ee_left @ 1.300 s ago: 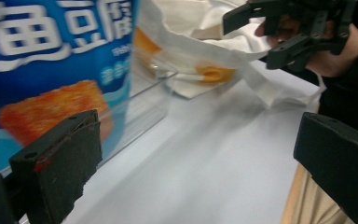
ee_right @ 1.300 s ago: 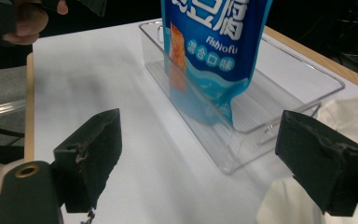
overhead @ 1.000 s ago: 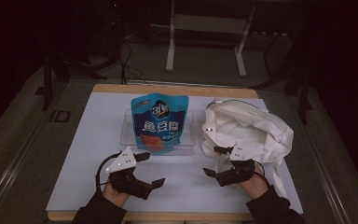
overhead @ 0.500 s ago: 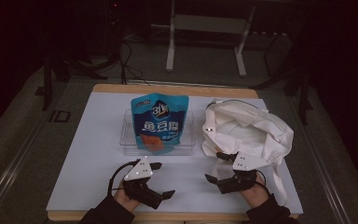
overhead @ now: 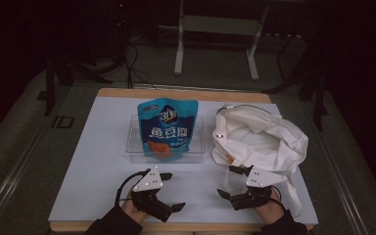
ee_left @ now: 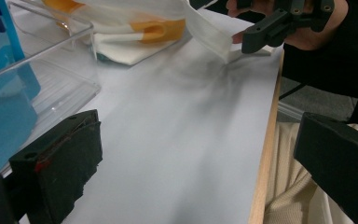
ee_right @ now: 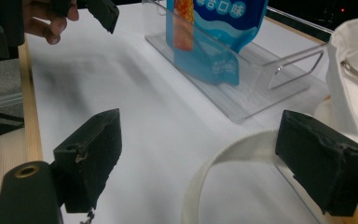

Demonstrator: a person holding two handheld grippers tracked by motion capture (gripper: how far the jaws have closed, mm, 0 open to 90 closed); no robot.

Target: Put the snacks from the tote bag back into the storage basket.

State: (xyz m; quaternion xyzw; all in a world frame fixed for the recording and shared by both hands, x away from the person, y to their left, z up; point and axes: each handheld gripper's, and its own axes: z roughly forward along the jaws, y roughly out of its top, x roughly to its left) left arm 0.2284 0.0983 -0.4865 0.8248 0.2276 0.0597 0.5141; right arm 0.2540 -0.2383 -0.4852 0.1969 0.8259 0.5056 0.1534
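My left tool (overhead: 170, 192) hung low over the near edge of the white counter (overhead: 93, 161), its jaws spread wide with nothing between them — bare counter showed in the gap in the left gripper view. My right tool (overhead: 229, 182) sat near the front right, jaws wide as well, holding nothing. A loop of the cloth bag's strap (ee_right: 219, 163) lay on the counter between its jaws in the right gripper view, touching neither that I could tell. The white cloth bag (overhead: 257, 137) lay slumped just beyond my right tool. The blue snack pouch (overhead: 166, 128) stood upright in the clear tray (overhead: 132, 142) at the counter's middle — just beside the bag, well apart from both tools.
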